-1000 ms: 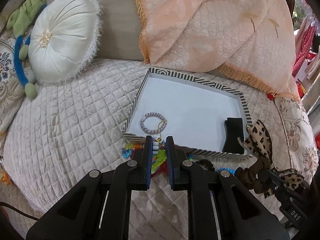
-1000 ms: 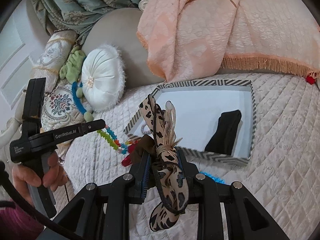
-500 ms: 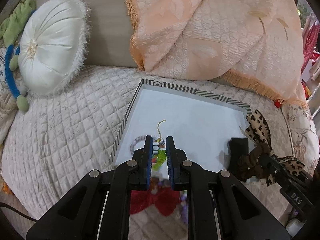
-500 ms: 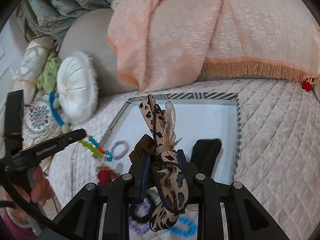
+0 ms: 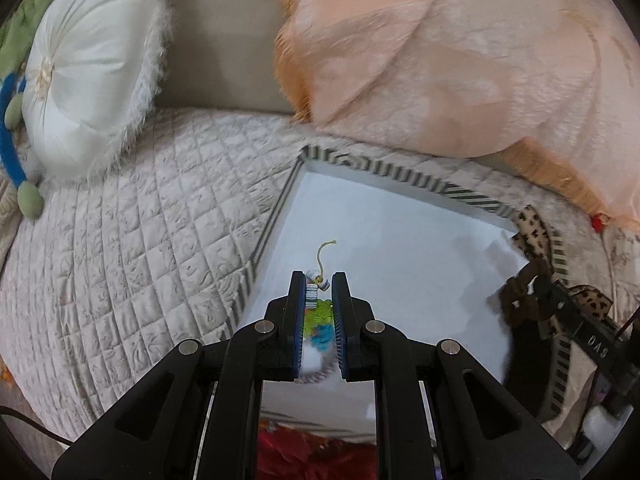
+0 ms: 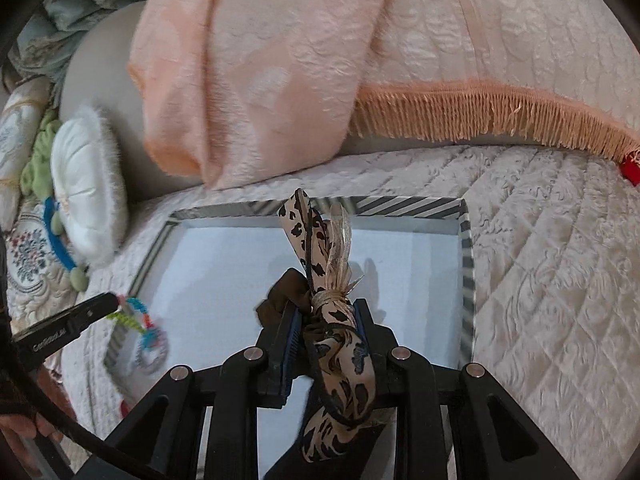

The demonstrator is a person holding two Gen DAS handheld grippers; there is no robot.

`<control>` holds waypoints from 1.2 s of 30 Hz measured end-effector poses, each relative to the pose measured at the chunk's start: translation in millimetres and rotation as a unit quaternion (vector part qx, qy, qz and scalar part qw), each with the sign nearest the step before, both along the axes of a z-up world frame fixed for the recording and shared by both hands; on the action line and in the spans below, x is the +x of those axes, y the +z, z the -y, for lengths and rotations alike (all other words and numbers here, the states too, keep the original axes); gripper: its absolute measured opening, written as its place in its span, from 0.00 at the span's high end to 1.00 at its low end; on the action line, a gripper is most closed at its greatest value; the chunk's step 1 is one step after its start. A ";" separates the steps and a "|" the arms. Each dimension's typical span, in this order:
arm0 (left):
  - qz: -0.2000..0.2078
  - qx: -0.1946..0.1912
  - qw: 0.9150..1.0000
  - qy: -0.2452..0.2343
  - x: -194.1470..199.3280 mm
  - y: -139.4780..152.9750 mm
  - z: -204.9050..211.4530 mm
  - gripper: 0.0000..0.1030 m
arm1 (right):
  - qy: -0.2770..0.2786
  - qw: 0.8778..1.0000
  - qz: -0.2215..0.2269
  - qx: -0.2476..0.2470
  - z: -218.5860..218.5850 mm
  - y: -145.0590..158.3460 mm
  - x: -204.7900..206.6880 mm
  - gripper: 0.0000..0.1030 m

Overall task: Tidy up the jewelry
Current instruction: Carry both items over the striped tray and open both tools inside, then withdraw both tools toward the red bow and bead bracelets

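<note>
My left tool (image 5: 319, 288) is pinched on a colourful beaded strand (image 5: 320, 316) (green, blue and striped beads), holding it above the near-left part of the striped tray (image 5: 404, 178). My right tool (image 6: 326, 312) is clamped on a leopard-print bow scrunchie (image 6: 340, 356), above the tray's near-right part. The tray sits on the quilted bed (image 5: 132, 248); a white round cushion (image 5: 84, 68) lies well to its left and a peach blanket (image 5: 452, 60) behind it.

Multicolored beaded bracelet (image 5: 320, 316) dangling over striped-rim white tray (image 5: 460, 194), leopard-print bow scrunchie (image 6: 336, 320) upright — above tray
</note>
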State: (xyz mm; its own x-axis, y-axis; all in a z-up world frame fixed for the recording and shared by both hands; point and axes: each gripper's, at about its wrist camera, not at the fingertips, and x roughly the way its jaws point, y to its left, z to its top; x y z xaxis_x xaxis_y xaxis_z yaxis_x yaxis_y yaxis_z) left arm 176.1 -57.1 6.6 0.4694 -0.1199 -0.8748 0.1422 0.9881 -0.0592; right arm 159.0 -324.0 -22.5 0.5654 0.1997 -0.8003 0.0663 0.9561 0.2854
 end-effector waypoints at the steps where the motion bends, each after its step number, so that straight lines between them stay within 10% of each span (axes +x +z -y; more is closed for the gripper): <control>1: -0.003 0.002 1.000 0.004 2.5 -3.9 -2.3 0.88 | -0.003 1.000 0.000 -0.004 3.0 -2.1 2.0 0.77; 8: -0.013 0.011 1.000 0.016 9.4 -21.8 -10.1 0.88 | -0.023 1.000 -0.003 -0.015 16.7 0.4 6.5 0.48; 12: -0.012 0.012 1.000 0.016 5.6 -21.9 -9.3 0.84 | -0.024 0.999 0.015 -0.030 20.4 16.0 -9.6 0.48; 17: 0.003 0.006 1.000 0.013 -6.9 -11.4 -10.6 0.57 | -0.011 0.999 0.027 -0.028 20.0 33.7 -34.6 0.48; 36: 0.064 0.028 0.998 0.001 -92.4 27.2 -22.7 0.56 | 0.018 0.998 0.052 -0.026 -34.0 57.7 -118.0 0.43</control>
State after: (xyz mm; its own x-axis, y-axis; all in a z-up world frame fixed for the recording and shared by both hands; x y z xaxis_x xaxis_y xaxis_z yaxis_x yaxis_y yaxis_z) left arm 83.7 -34.4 33.8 0.5772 -0.0706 -0.8136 0.1421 0.9897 0.0149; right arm 41.0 -290.0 35.2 0.6397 0.1818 -0.7468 0.0031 0.9710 0.2391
